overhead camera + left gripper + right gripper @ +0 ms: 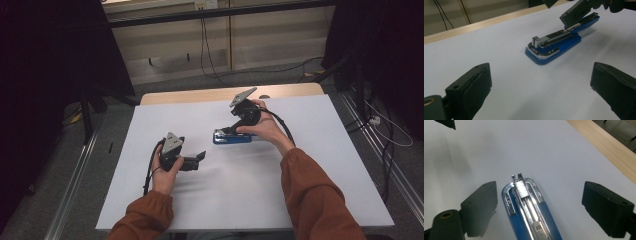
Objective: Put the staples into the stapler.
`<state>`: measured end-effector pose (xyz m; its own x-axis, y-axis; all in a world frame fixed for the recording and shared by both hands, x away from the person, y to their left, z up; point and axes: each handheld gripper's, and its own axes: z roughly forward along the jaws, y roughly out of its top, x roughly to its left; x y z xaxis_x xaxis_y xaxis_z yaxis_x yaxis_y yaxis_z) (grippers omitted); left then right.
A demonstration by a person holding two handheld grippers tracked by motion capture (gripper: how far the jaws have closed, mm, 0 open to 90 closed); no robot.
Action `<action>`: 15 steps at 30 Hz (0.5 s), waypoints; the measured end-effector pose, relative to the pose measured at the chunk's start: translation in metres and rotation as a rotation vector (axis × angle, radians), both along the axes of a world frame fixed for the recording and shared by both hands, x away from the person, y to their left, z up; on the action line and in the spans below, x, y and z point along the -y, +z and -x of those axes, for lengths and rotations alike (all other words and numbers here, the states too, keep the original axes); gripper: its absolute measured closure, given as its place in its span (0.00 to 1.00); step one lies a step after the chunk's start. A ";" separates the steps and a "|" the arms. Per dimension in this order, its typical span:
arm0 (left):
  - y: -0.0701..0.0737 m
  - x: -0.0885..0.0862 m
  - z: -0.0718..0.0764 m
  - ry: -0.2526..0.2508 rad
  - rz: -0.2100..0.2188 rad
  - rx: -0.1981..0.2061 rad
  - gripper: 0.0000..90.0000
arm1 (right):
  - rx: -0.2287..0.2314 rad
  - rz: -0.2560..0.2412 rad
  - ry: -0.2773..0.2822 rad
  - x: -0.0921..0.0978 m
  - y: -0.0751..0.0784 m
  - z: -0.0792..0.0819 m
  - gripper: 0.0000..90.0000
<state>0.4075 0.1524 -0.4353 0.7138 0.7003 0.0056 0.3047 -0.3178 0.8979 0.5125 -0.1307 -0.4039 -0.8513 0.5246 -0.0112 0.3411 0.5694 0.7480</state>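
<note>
A blue stapler (232, 137) with a chrome nose lies flat near the middle of the white table (300, 200). Its metal staple rail (525, 195) is bare on top. My right gripper (229, 130) hovers over the stapler's rear, tilted down. In the right gripper view the stapler (524, 210) lies between the wide-apart jaws, closer to the left one, and the right gripper (540, 192) is open. My left gripper (201, 159) is held low, left of the stapler and pointing at it. It is open (540, 75), with the stapler (554, 45) a short way ahead.
The table's wooden far edge (200, 95) runs behind the white sheet. Beyond it are floor cables (210, 60) and dark stands at both sides. Orange sleeves (310, 190) come in from the bottom.
</note>
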 end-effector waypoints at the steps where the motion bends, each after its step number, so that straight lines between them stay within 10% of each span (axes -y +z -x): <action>1: 0.000 0.000 0.000 0.000 0.001 -0.001 0.04 | 0.001 0.001 -0.009 0.001 0.000 0.001 0.13; 15: 0.000 0.001 0.000 -0.002 0.007 -0.003 0.04 | -0.011 -0.078 -0.189 0.026 -0.001 0.014 0.08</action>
